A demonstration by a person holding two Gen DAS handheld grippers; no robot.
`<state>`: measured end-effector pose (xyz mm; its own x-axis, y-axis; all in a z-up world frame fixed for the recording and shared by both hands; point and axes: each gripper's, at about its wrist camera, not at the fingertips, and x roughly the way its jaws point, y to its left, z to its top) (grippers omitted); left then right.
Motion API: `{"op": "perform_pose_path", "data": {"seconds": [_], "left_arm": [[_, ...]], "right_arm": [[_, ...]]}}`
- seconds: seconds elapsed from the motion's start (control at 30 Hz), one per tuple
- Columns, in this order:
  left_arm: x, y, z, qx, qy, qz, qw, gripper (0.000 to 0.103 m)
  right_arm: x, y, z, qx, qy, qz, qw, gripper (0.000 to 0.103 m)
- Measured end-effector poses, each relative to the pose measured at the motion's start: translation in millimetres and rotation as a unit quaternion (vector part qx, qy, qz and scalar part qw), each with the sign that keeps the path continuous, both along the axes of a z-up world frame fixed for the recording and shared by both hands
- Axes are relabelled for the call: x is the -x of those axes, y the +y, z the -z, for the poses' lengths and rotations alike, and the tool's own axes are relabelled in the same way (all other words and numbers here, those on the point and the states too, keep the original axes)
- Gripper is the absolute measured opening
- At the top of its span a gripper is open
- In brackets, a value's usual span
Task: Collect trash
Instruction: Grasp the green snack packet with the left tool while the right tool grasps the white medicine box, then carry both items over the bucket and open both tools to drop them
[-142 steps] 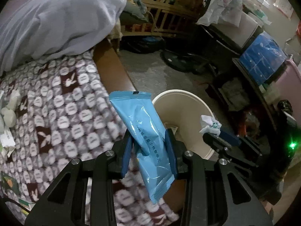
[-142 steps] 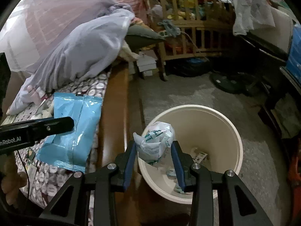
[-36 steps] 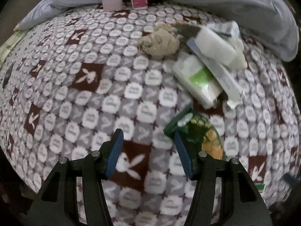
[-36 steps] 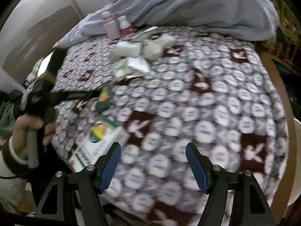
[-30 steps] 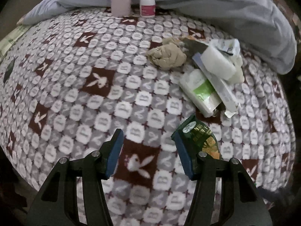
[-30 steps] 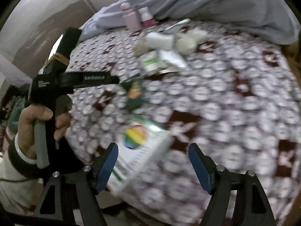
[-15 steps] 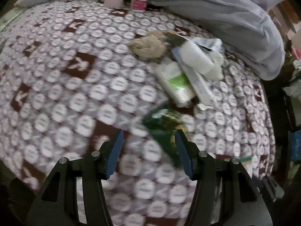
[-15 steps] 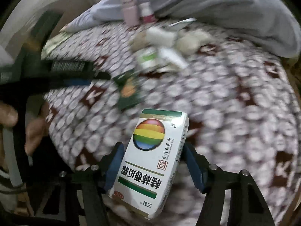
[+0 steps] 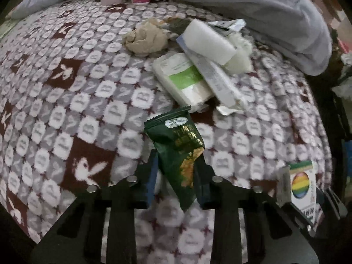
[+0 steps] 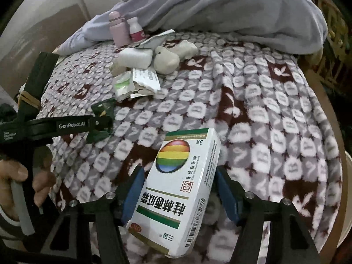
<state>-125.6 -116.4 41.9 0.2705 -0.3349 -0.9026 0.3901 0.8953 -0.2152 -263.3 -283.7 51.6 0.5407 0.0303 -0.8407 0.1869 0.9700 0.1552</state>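
Best to lift both catches straight up off the patterned blanket point(image 9: 66, 101) without loosening: left gripper point(image 9: 178, 176) clamped on one green snack packet point(image 9: 178, 149), right gripper point(image 10: 179, 189) clamped on one white medicine box point(image 10: 176, 189). Beyond the packet, one mixed trash heap point(image 9: 193, 66) waiting; behind the heap, two small bottles point(image 10: 126, 32).

Dark green snack wrapper point(image 9: 179, 154) sits tilted at lower center; white medicine box point(image 10: 180, 194) with rainbow ball logo, lower center, upside down.
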Motion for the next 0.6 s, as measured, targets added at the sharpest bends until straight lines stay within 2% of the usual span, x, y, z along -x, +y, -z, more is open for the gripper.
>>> {"op": "perform_pose_path", "data": {"seconds": [0.2, 0.6], "left_arm": [[21, -13, -31, 0.027, -0.025, 0.036, 0.9987, 0.023], [64, -82, -62, 0.030, -0.047, 0.115, 0.9918, 0.023]], "right_arm": [[13, -18, -21, -0.008, -0.031, 0.020, 0.999, 0.063], [53, -74, -42, -0.007, -0.059, 0.088, 0.994, 0.063]]}}
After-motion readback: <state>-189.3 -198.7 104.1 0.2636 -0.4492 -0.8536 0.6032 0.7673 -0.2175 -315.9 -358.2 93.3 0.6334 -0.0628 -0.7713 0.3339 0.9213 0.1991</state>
